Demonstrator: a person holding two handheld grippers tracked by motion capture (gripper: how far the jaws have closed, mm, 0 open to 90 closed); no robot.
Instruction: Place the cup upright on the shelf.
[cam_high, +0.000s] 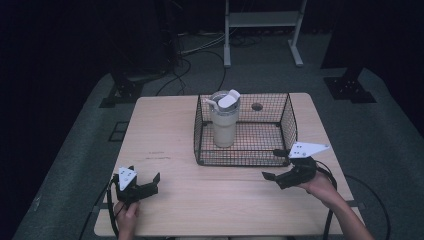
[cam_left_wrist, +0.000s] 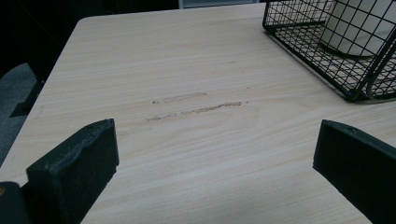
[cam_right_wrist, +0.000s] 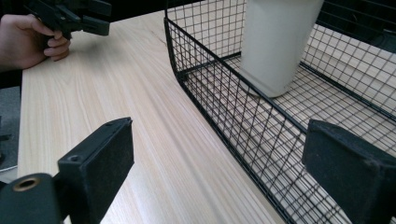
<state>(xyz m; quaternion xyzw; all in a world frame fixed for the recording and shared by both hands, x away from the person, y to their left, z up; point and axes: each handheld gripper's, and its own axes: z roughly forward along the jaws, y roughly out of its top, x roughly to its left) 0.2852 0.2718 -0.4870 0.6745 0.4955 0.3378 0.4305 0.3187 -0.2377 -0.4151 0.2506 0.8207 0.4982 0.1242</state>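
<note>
A cream tumbler (cam_high: 224, 122) with a grey-and-white lid stands upright in the left part of a black wire basket (cam_high: 245, 161) on the wooden table (cam_high: 165, 130). My left gripper (cam_high: 145, 173) rests near the table's front left corner, open and holding nothing. In the left gripper view its jaws (cam_left_wrist: 215, 135) frame bare wood, with the basket (cam_left_wrist: 303, 46) and tumbler (cam_left_wrist: 359, 28) at the upper right. My right gripper (cam_high: 272, 164) is open beside the basket's front right corner. In the right gripper view its jaws (cam_right_wrist: 219, 130) straddle the basket's front wall (cam_right_wrist: 210, 60), with the tumbler (cam_right_wrist: 280, 42) beyond.
Faint scuff marks (cam_left_wrist: 196, 109) cross the wood ahead of the left gripper. A round hole (cam_high: 257, 106) in the tabletop shows through the basket's back. Bare wood lies left of the basket. A metal frame (cam_high: 262, 30) and cables stand on the floor behind the table.
</note>
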